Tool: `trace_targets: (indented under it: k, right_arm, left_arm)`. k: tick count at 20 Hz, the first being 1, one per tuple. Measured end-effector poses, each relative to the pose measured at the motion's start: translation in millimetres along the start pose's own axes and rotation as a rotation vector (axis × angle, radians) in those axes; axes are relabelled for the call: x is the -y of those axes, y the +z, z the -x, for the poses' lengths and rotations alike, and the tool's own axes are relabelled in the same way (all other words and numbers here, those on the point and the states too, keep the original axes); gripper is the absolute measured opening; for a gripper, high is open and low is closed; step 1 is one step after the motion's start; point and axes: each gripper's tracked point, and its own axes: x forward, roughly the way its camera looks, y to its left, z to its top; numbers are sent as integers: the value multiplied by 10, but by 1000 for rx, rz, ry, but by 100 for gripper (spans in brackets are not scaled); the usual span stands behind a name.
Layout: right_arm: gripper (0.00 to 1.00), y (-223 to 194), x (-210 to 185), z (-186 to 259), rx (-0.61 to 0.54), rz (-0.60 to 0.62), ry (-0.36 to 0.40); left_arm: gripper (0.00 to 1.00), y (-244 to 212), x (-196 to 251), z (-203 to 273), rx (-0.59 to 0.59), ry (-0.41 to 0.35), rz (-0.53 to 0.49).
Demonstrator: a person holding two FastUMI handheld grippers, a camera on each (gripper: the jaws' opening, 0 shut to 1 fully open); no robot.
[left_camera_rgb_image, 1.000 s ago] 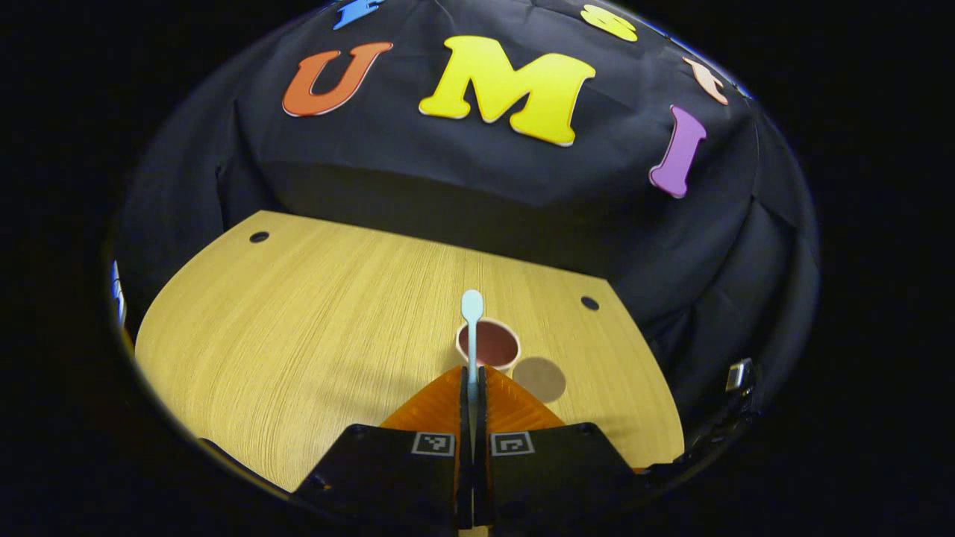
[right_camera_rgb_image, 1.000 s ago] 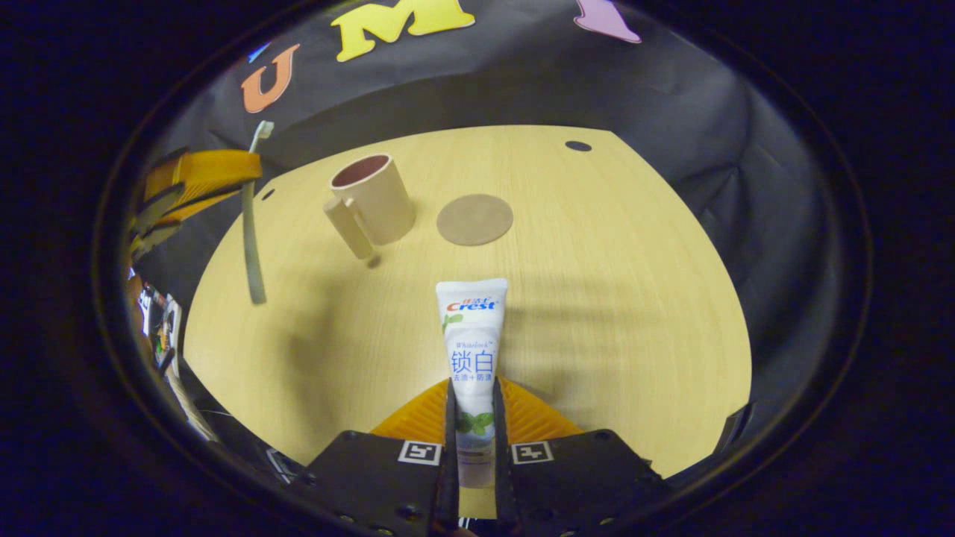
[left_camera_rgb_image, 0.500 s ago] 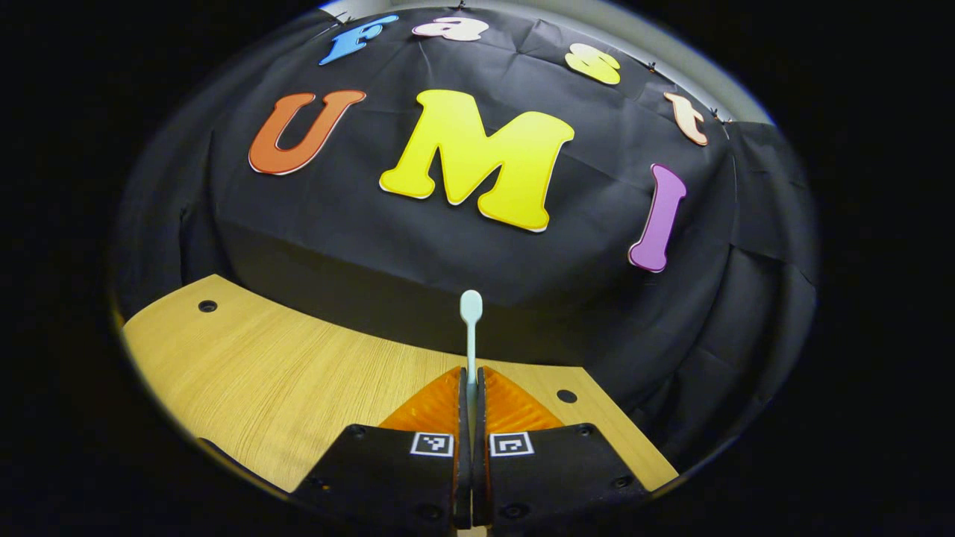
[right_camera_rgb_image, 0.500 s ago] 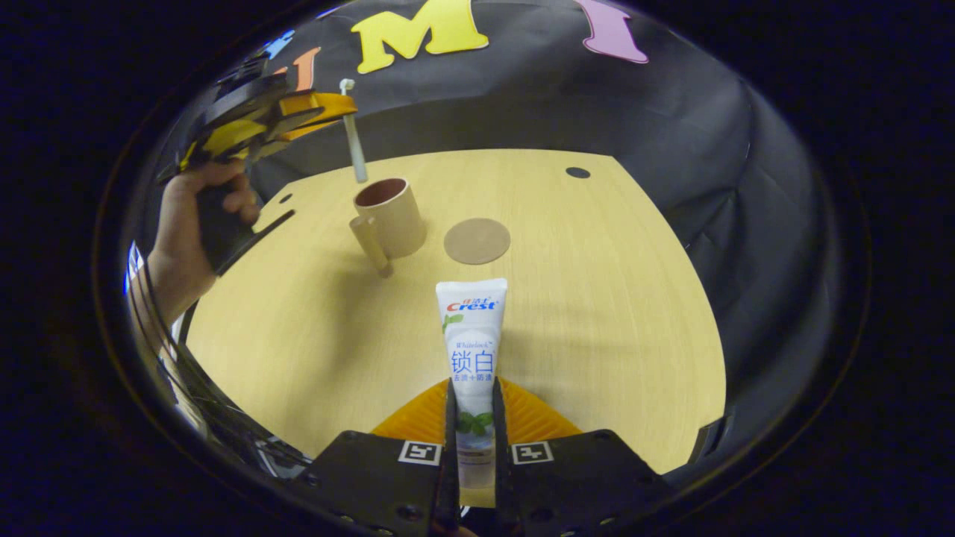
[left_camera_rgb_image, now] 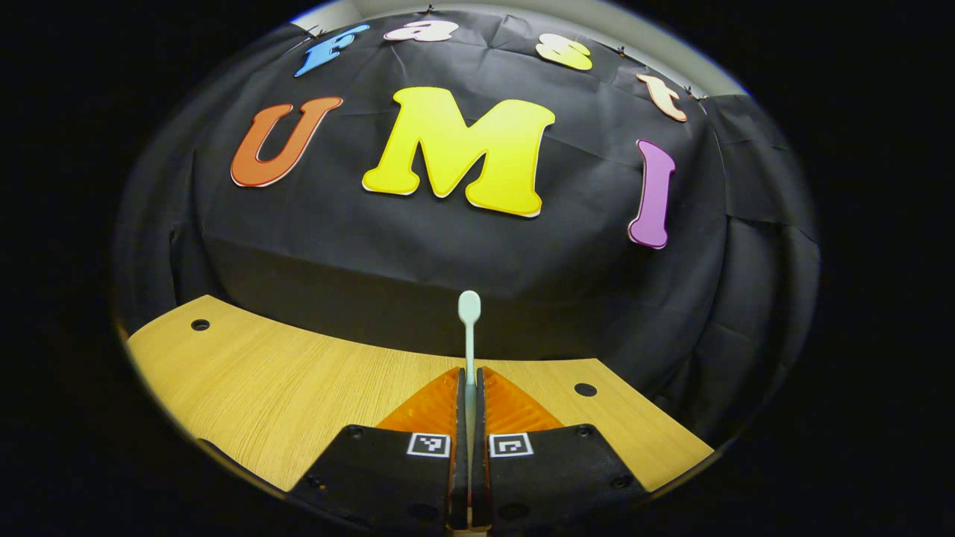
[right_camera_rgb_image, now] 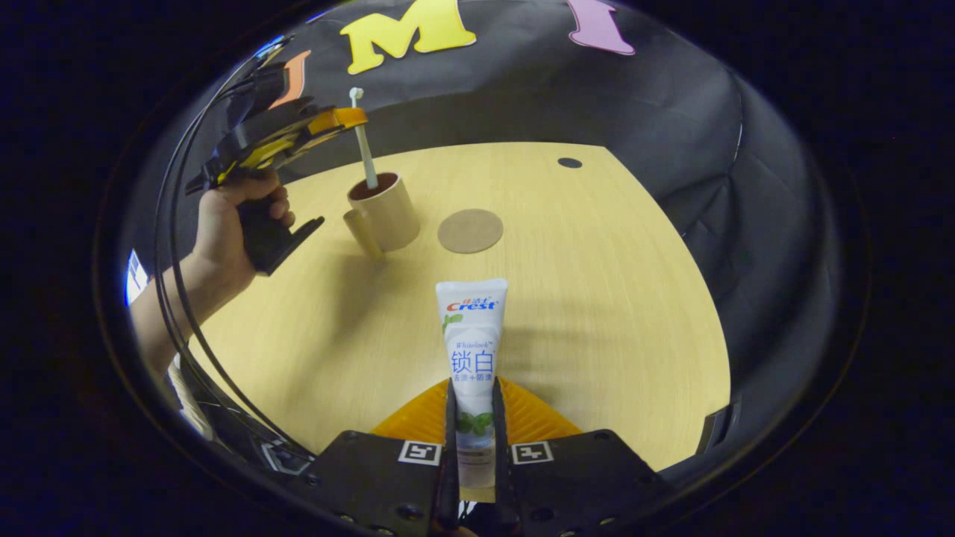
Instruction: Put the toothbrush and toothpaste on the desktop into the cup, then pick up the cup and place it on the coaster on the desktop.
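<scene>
The left hand-held gripper [left_camera_rgb_image: 470, 388] pinches the toothbrush [left_camera_rgb_image: 469, 328] between both fingers, its rounded end pointing straight ahead toward the booth wall above the tabletop [left_camera_rgb_image: 298, 388]. From the right gripper view, that same hand-held gripper [right_camera_rgb_image: 351, 119], gripped by a hand [right_camera_rgb_image: 235, 216], hangs over the cup [right_camera_rgb_image: 382, 212]; the toothbrush [right_camera_rgb_image: 365, 153] runs nearly upright through it, tilted slightly, its lower end dipping into the cup's mouth. The right hand-held gripper [right_camera_rgb_image: 471, 418] is clamped on the toothpaste [right_camera_rgb_image: 471, 335], whose long axis runs forward along the fingers, flat crimped end pointing toward the coaster [right_camera_rgb_image: 470, 230]. The coaster lies just beside the cup, on the tabletop [right_camera_rgb_image: 597, 298], the cup's handle facing the camera.
</scene>
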Motion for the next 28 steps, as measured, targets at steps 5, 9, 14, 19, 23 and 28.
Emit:
trace_targets:
  k: [5,9,14,19,23,28]
  right_arm:
    - [21,25,58,-57,7,-1,-17]
    - [19,43,-36,-42,21,19,1]
    - [19,295,-167,6,122,62,21]
    - [19,989,-460,-81,282,78,86]
    - [19,1740,-858,-210,444,122,154]
    - [19,2498,-1407,-349,666,196,250]
  left_arm:
    - [25,-34,30,106,-5,-1,-17]
    - [94,80,-80,231,25,48,-44]
    - [98,306,-197,496,48,90,-58]
    - [98,618,-461,1085,74,164,-62]
    - [98,746,-695,1515,78,249,-47]
    - [98,838,-897,1817,68,331,-30]
